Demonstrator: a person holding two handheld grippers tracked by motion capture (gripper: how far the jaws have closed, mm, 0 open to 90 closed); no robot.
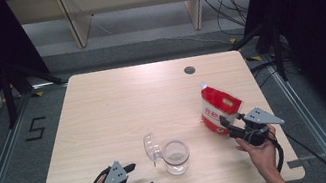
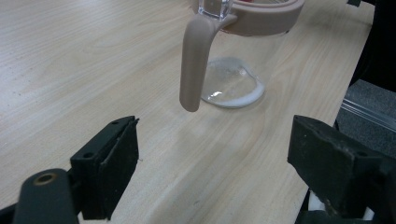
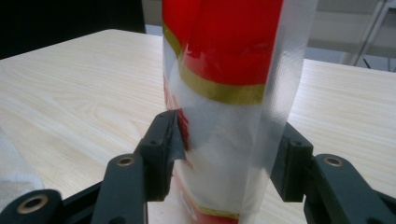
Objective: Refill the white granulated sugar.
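A clear glass jar (image 1: 176, 156) stands near the table's front middle, its clear lid (image 1: 151, 147) swung open to its left. In the left gripper view the jar (image 2: 233, 81) shows a beige rim and a beige latch (image 2: 194, 60) hanging down its side. My left gripper (image 1: 140, 176) (image 2: 212, 154) is open and empty, a short way left of the jar. A red and white pouch (image 1: 219, 108) (image 3: 224, 56) stands at the right. My right gripper (image 1: 226, 126) (image 3: 226, 140) is shut on the pouch's lower part, a pad against each side.
The light wooden table (image 1: 117, 104) has a round cable hole (image 1: 189, 70) at the back right. A grey floor with rails surrounds the table, and desk legs and cables lie beyond its far edge.
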